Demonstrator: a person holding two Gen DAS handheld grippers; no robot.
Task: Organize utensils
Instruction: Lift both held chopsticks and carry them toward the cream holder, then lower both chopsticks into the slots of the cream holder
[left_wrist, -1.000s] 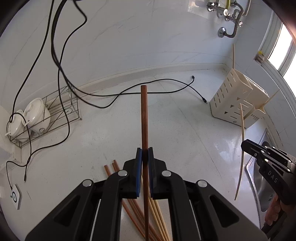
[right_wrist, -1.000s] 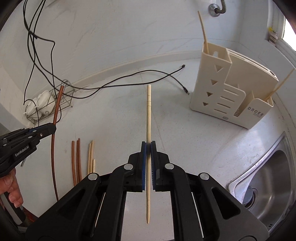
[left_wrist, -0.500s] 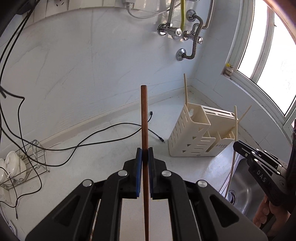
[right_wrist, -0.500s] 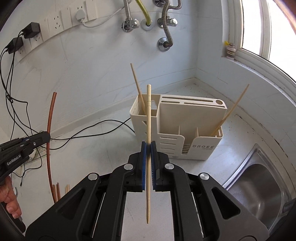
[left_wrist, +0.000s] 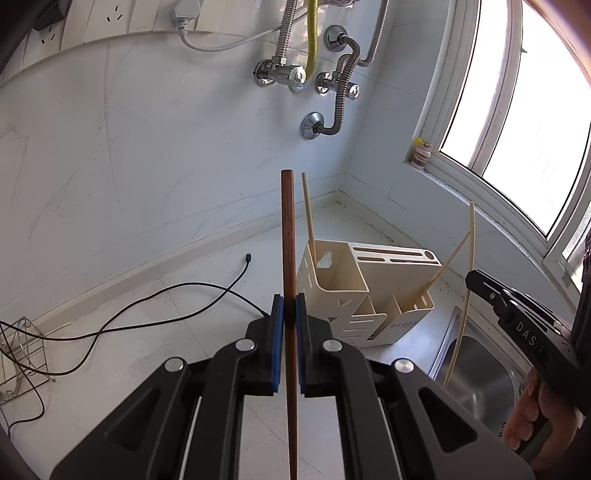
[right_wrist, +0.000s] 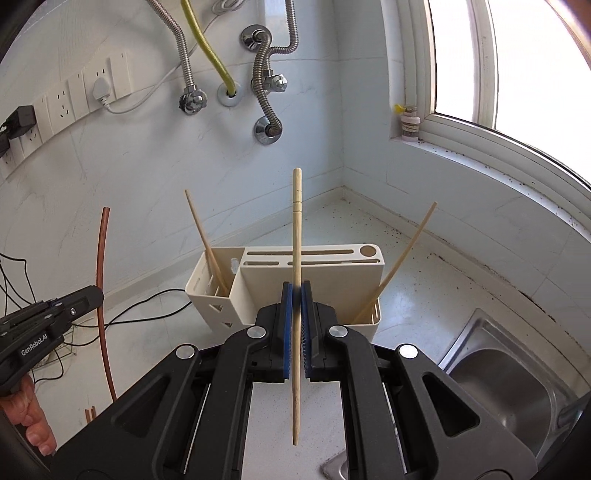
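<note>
Left wrist: slender dark-brown chopstick (left_wrist: 287, 236), upright.

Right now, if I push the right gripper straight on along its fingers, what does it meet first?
Likely the cream utensil holder, which sits directly beyond the right gripper. The light chopstick clamped in it sticks out ahead, so its tip would probably reach the holder's slotted top or the wall behind first; depth is unclear.
</note>
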